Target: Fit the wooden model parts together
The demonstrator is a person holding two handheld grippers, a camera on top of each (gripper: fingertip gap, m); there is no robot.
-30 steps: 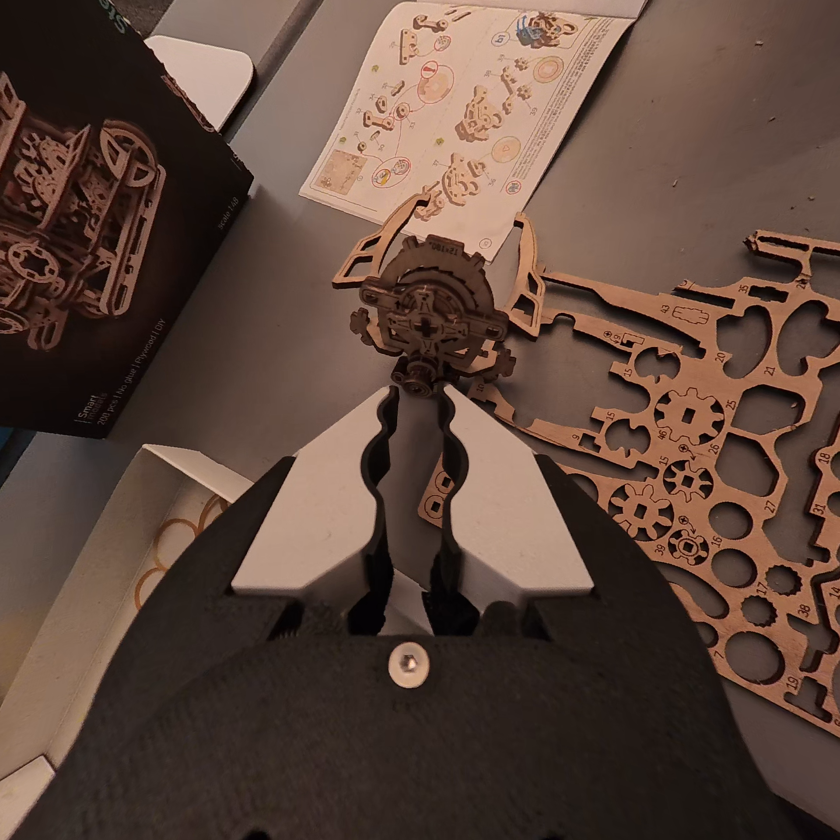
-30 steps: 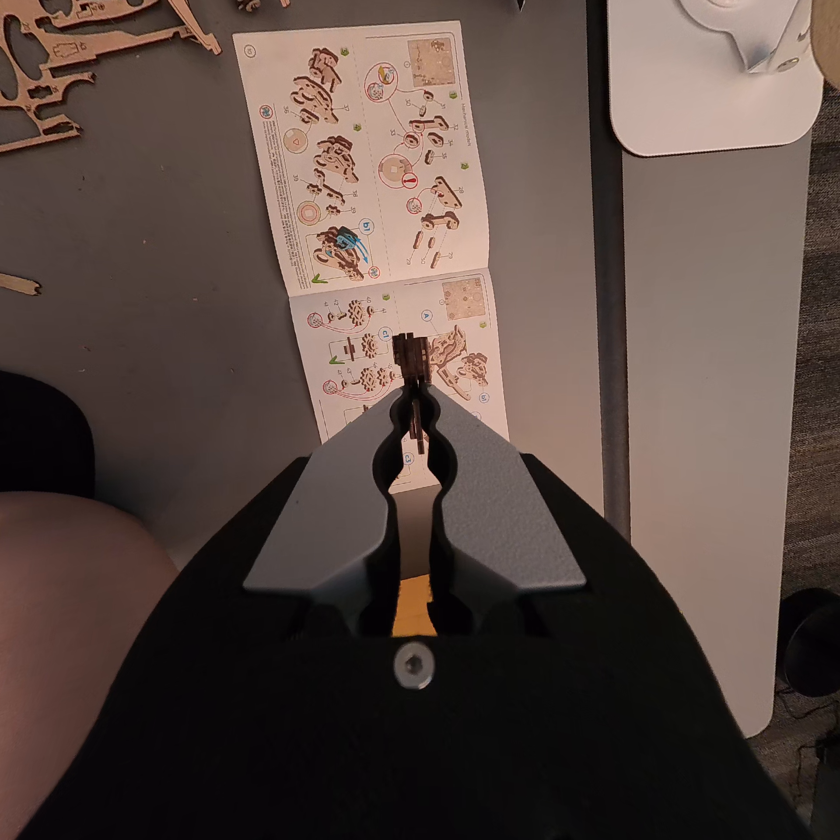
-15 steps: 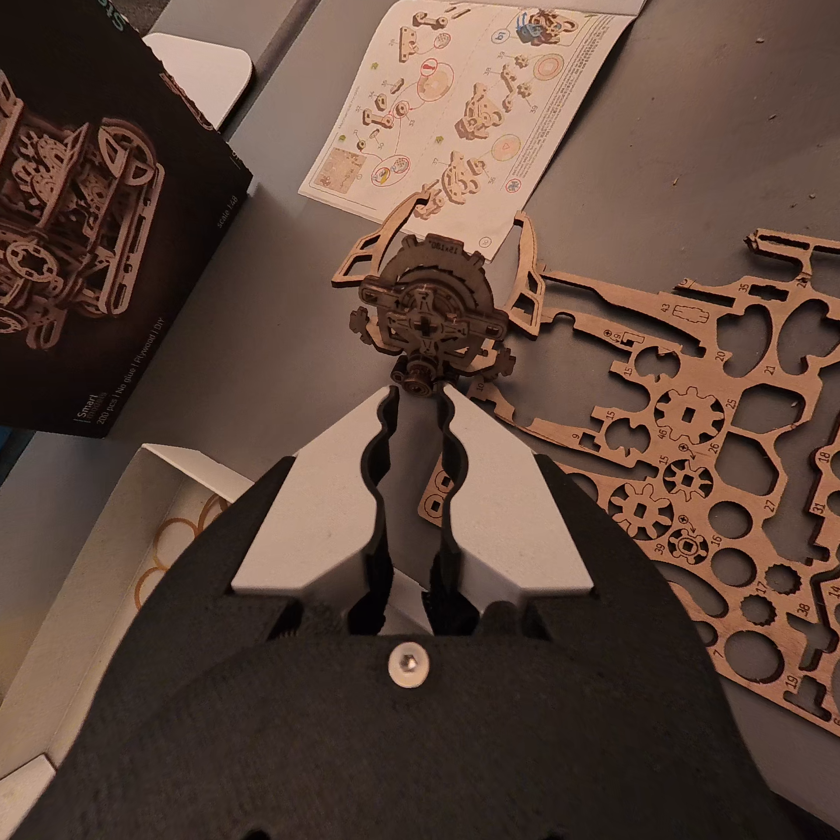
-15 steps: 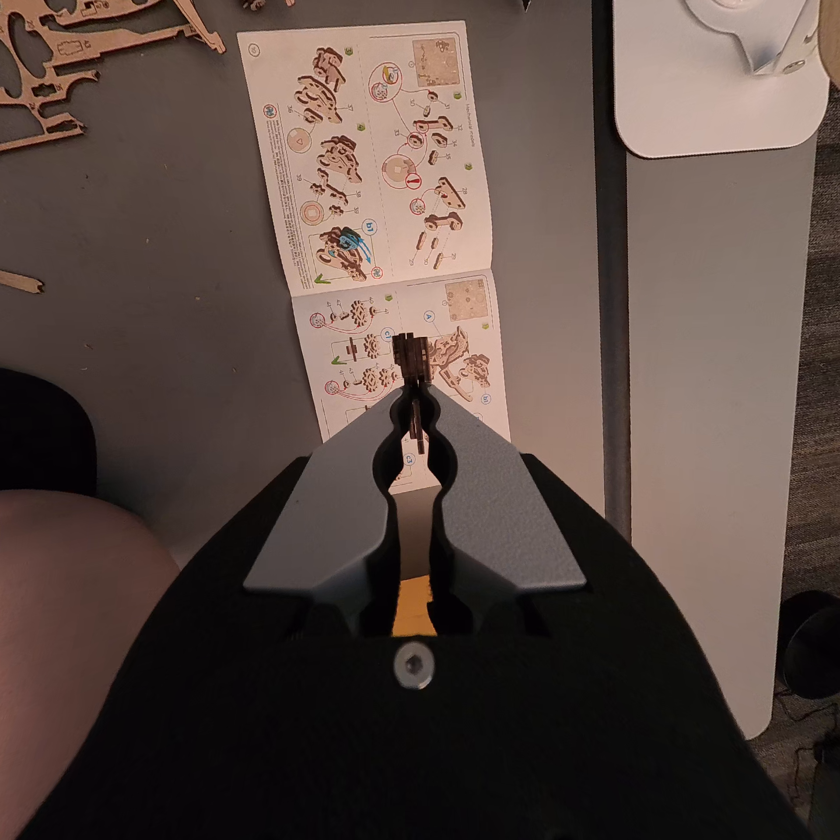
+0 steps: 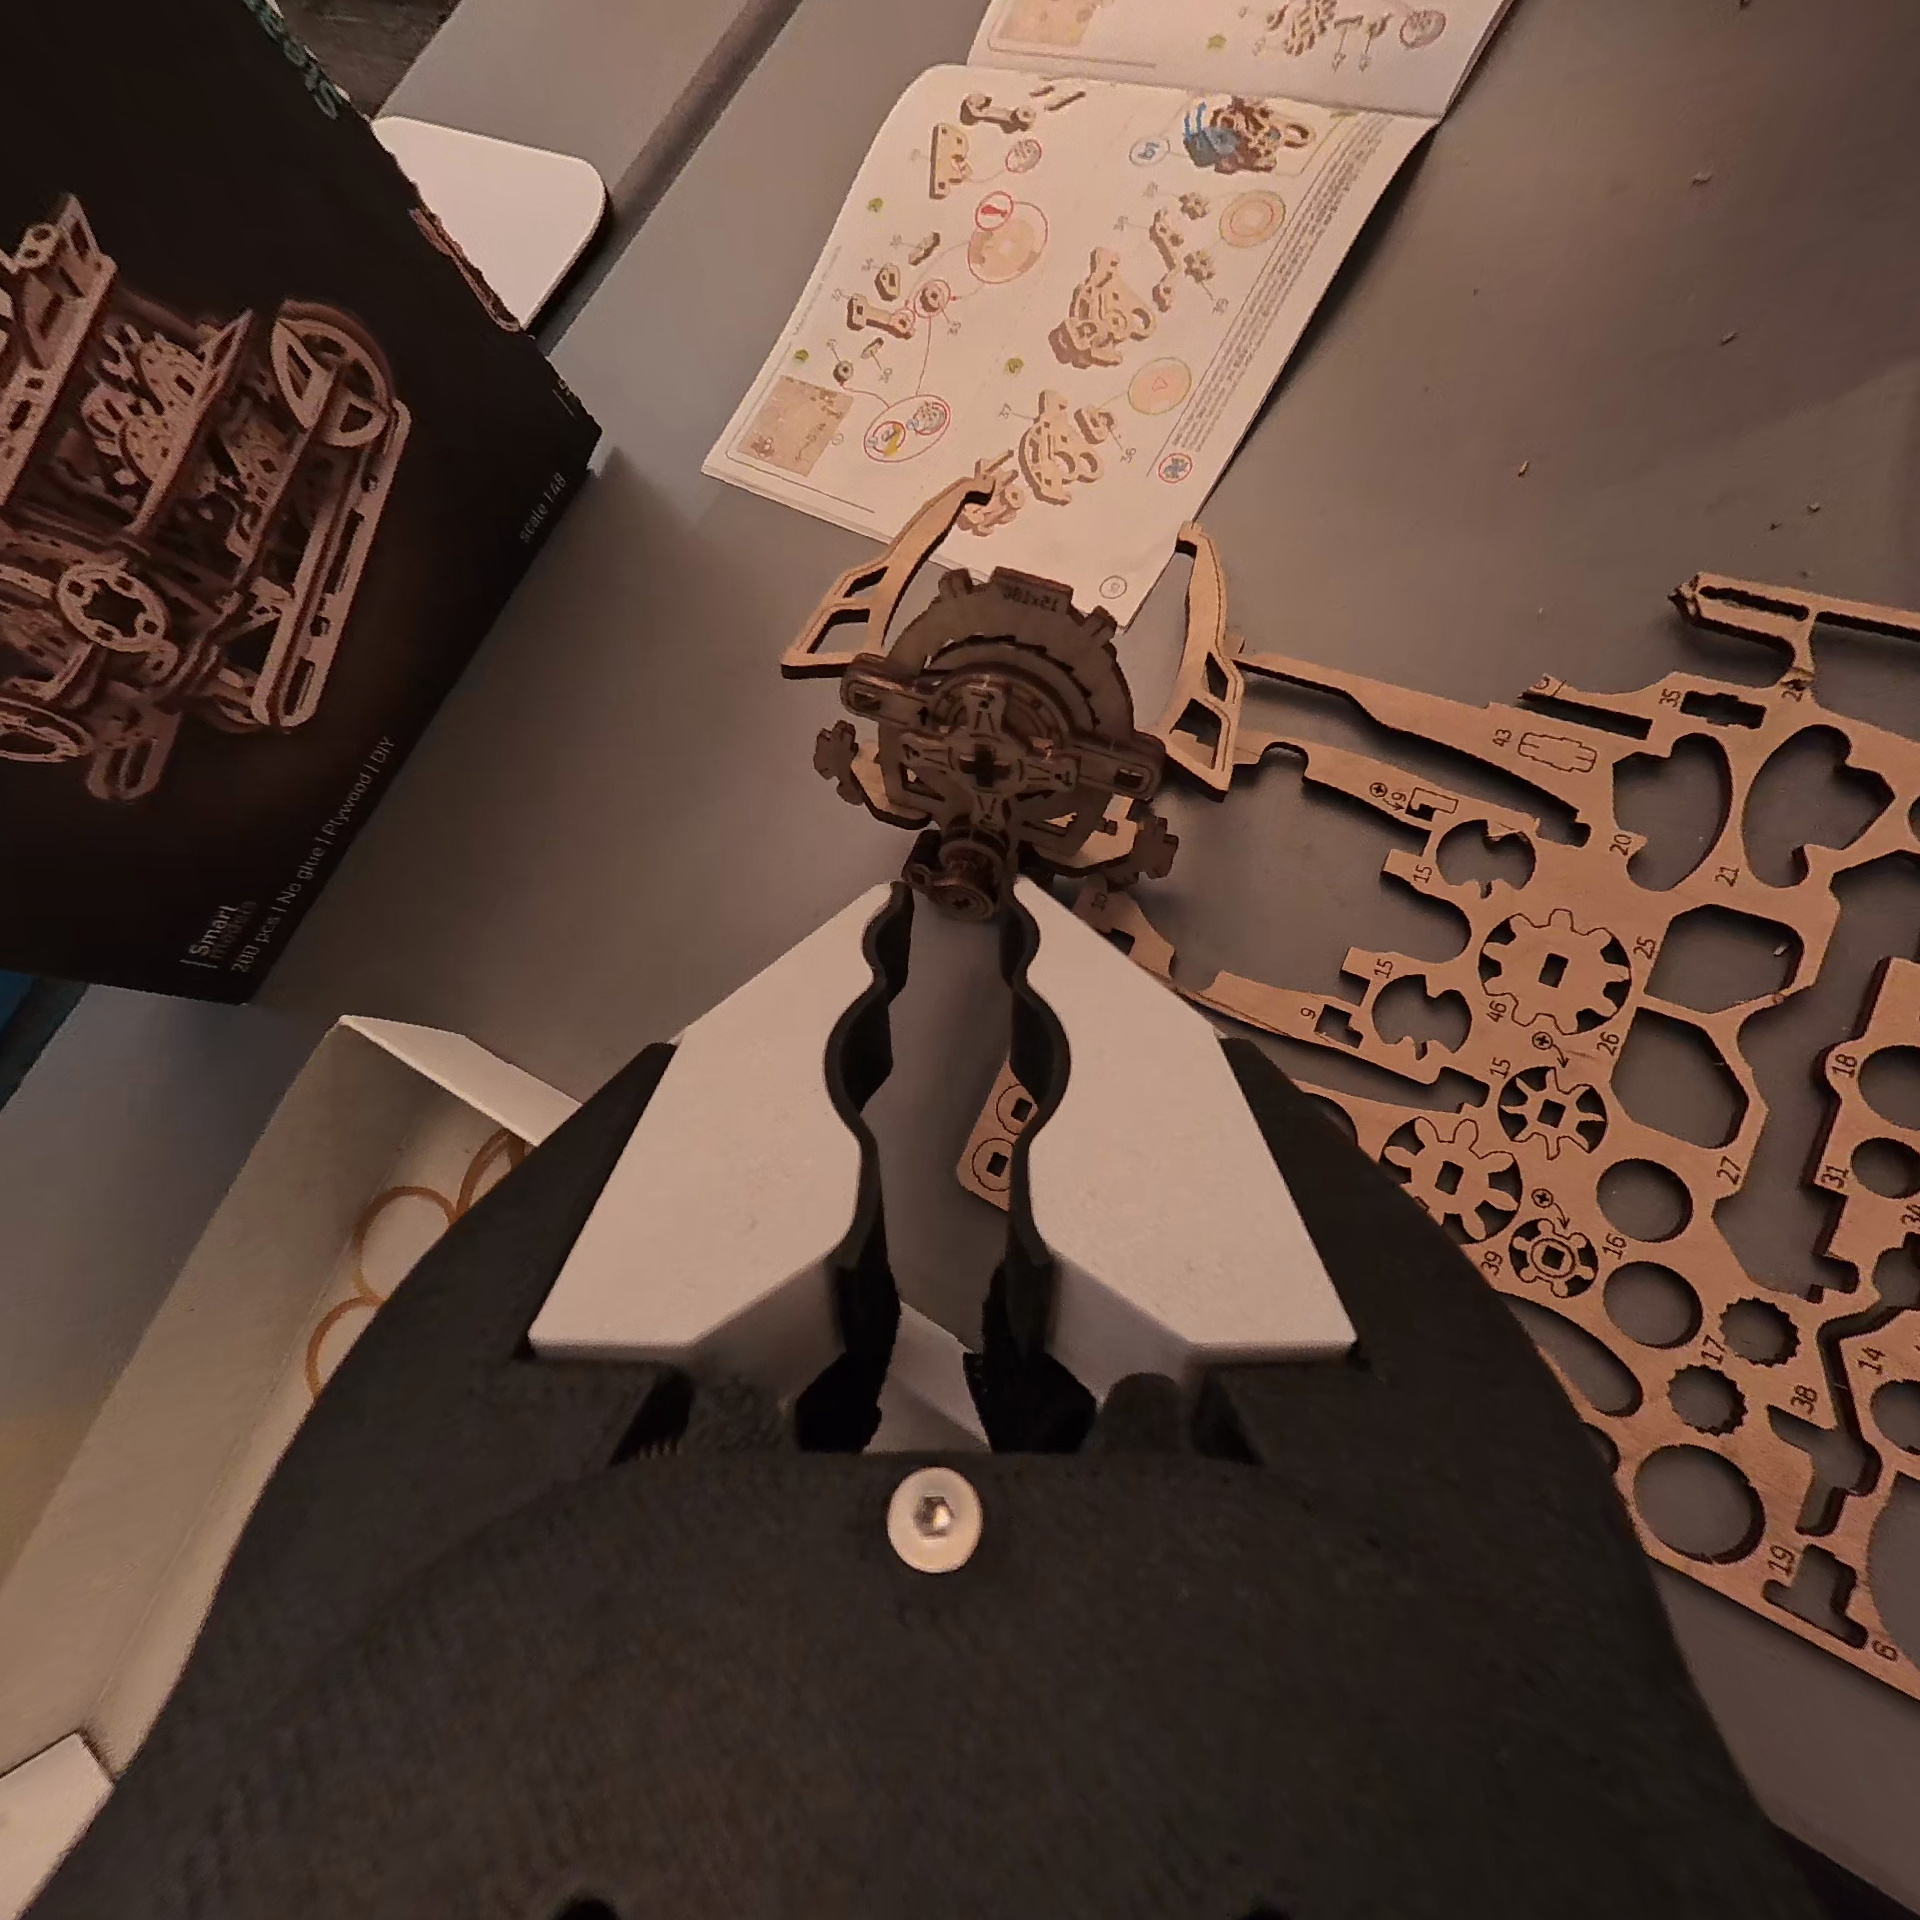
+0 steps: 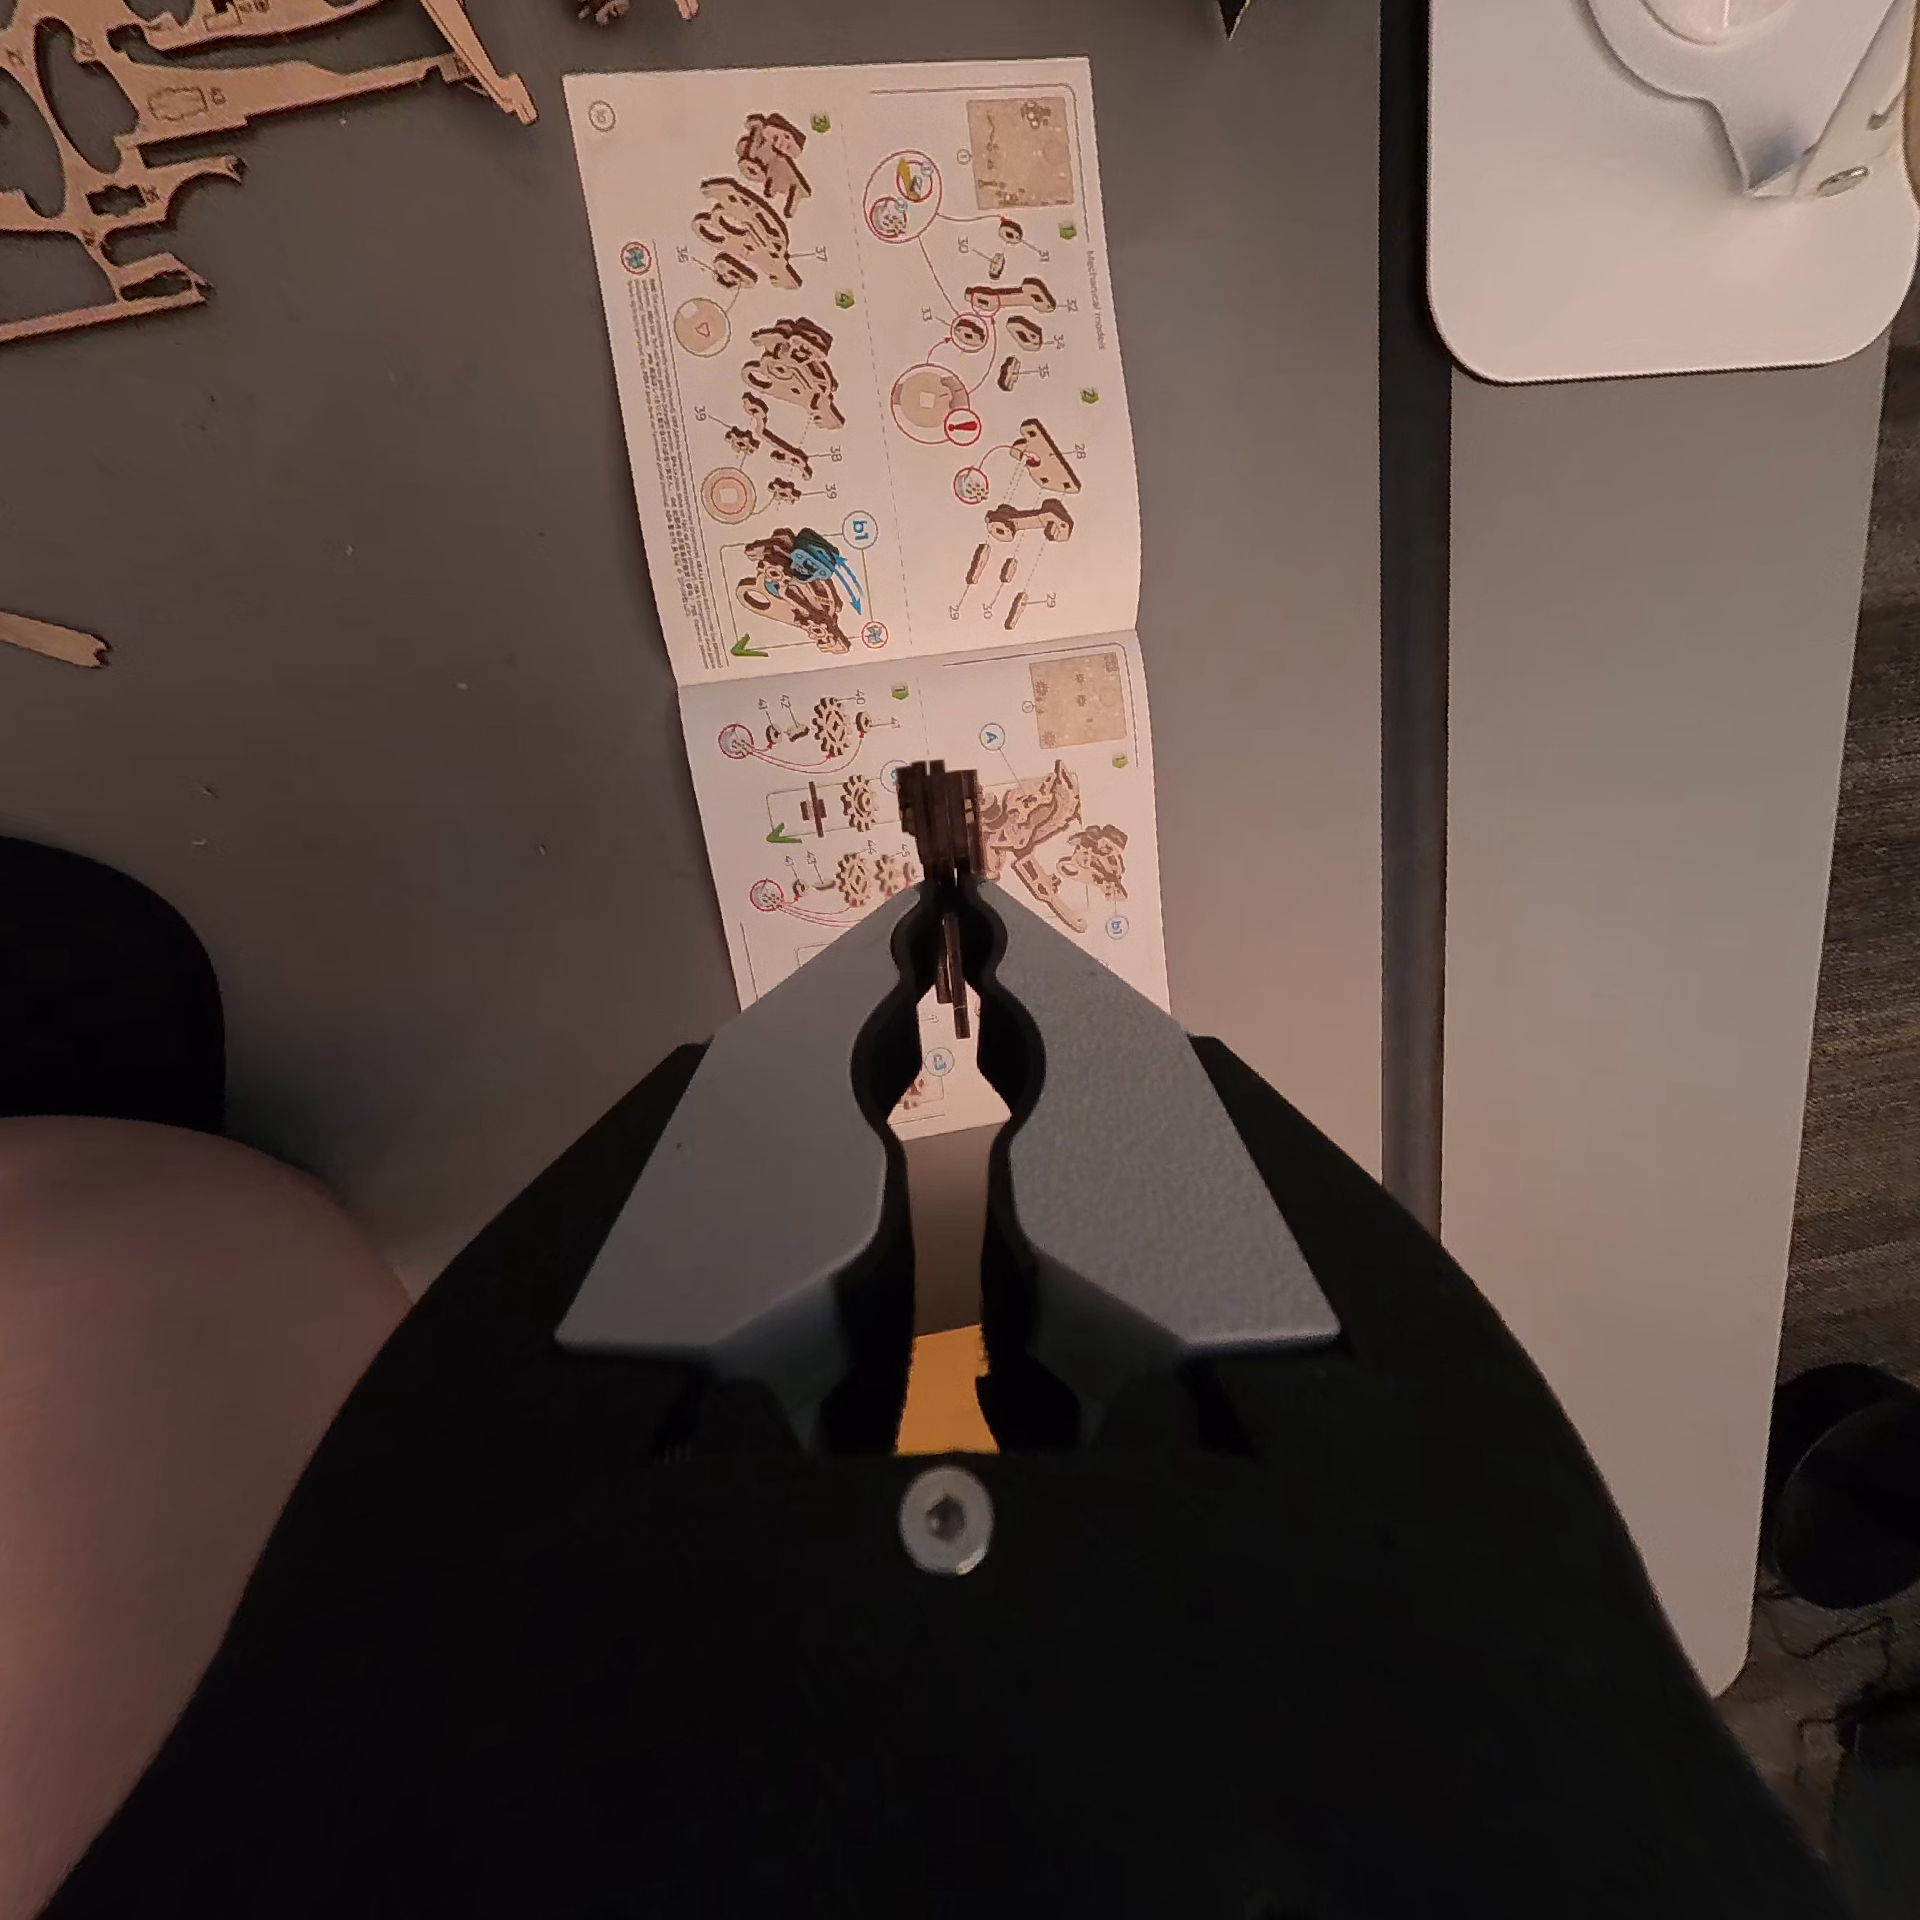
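Observation:
My left gripper (image 5: 958,891) is shut on the lower hub of a round wooden gear assembly (image 5: 987,727) and holds it upright above the grey table. My right gripper (image 6: 943,883) is shut on a small dark wooden part (image 6: 940,816), seen edge-on, which sticks out past the fingertips above the open instruction sheet (image 6: 873,436). A punched-out plywood parts sheet (image 5: 1558,1039) lies on the table right of the left gripper; its corner also shows in the right wrist view (image 6: 125,156).
A dark kit box (image 5: 208,520) stands at the left, with an open white box (image 5: 208,1299) holding rubber bands below it. The instruction sheet (image 5: 1091,291) lies behind the assembly. A white stand base (image 6: 1662,187) sits at the far right. A person's knee (image 6: 156,1403) shows at lower left. Tip to tip, the grippers are about 30 cm apart. The white stand base (image 6: 1662,187) lies around 30 cm away from my right fingertips.
The left view has shifted slightly, so the table things sit a little lower in frame. The right gripper has drifted slightly; both grips are unchanged.

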